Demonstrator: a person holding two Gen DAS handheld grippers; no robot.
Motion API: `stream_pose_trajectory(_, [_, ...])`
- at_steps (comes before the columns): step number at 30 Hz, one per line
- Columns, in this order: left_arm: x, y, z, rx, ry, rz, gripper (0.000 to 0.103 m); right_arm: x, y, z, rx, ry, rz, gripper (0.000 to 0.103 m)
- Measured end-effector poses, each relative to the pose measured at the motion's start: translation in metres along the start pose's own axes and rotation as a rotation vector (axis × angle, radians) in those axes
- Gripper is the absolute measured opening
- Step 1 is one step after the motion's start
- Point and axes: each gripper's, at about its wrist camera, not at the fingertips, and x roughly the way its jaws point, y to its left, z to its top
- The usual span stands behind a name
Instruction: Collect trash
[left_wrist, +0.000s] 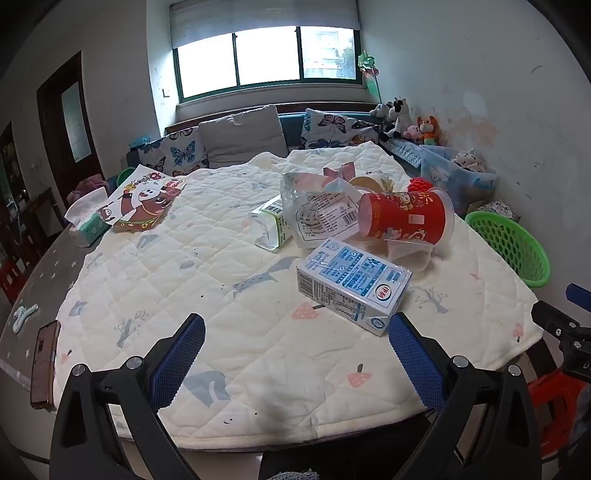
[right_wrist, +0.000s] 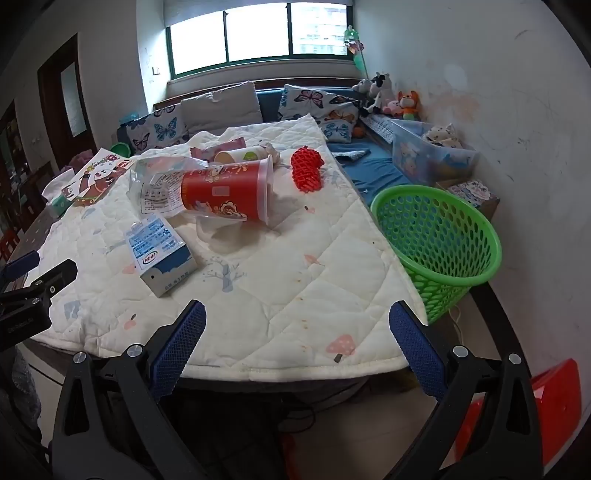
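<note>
1. Left gripper (left_wrist: 295, 354): jaws spread as wide as they go, nothing between the blue pads (left_wrist: 177, 362), touching nothing. It hangs over the near edge of the quilt (left_wrist: 207, 258), pointing down at it.
2. Right gripper (right_wrist: 297, 343): also spread wide, empty, no contact. It sits over the near quilt edge, nearer the basket (right_wrist: 439, 236) side.
3. Closest trash to the left gripper: blue milk carton (left_wrist: 351, 284), lying flat just beyond the right-hand pad, not touched.
4. Further out: red cup (left_wrist: 406, 218) on its side, resting on a clear plastic tub (left_wrist: 410, 254); a clear printed bag (left_wrist: 321, 214) behind it; a green carton (left_wrist: 271, 225) beside the bag.
5. Far side of the pile: a pale cup (right_wrist: 240, 155) on its side, a pink wrapper (right_wrist: 218, 149), and a red foam net (right_wrist: 306, 170) apart to the right.
6. Basket: green, mesh-walled, standing off the right edge of the table beside the quilt. What shows of its inside looks empty; the bottom is not fully visible.
7. Progress: looks like the very start. All trash seen lies on the quilt, nothing is gripped, nothing seen in the basket.
8. Left to do: every item, probably carton first since it is nearest.
9. Not trash, likely: tissue pack (left_wrist: 86, 221), cartoon sheet (left_wrist: 144, 203), phone (left_wrist: 44, 365) at the left table edge.
</note>
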Motion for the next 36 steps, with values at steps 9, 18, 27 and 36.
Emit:
stream_pose_trajectory(9, [-0.0002, -0.0026, -0.0003, 0.000, -0.001, 0.002, 0.096, 0.0007, -0.0002, -0.0003, -0.001, 0.003, -0.003, 0.099])
stream_pose_trajectory(18, [-0.0019, -0.0020, -0.0002, -0.001, -0.004, 0.002, 0.096, 0.0001, 0.0003, -0.0003, 0.002, 0.002, -0.005, 0.099])
stream_pose_trajectory(27, [-0.0076, -0.0022, 0.0028, 0.000, -0.009, -0.005, 0.096, -0.0012, -0.0001, 0.0007, 0.006, 0.001, -0.008, 0.099])
stream_pose_trajectory(36, [-0.0002, -0.0057, 0.0057, -0.001, -0.013, -0.018, 0.096, 0.0000, -0.0033, 0.0005, 0.011, -0.004, -0.006, 0.099])
